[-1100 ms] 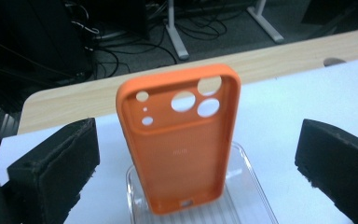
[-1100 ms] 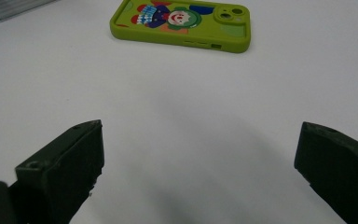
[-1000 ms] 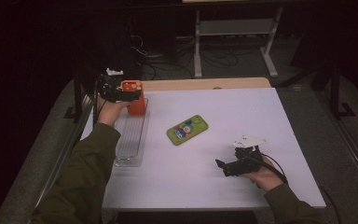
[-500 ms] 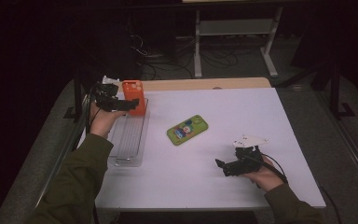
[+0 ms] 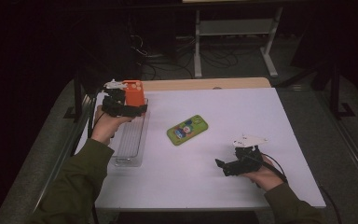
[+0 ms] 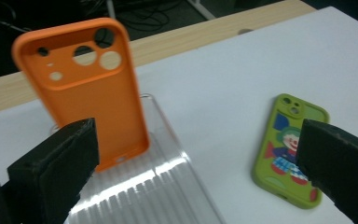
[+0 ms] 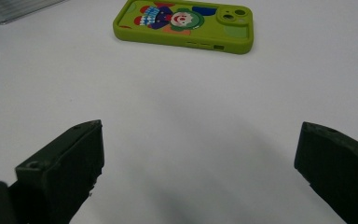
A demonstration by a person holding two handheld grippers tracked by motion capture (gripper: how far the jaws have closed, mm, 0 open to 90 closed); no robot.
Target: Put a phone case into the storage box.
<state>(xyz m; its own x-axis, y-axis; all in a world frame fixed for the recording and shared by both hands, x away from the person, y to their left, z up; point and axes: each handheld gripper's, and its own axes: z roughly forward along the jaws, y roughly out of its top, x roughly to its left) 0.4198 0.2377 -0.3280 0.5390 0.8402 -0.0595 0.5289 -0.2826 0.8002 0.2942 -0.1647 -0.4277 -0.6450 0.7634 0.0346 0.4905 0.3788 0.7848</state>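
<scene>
Left gripper view: wide fingers (image 6: 196,172) face unlabelled orange case (image 6: 86,88) standing in clear rack (image 6: 168,186).

A green clown phone case (image 5: 187,130) lies flat.

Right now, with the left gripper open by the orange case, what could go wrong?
1. The orange case stands upright and tilted at the far end of the clear rack; it might tip.
2. The left gripper has its jaws wide open close by; a nudge could topple the case.
3. The green case lies loose on the table; a sweep could shove it.
</scene>
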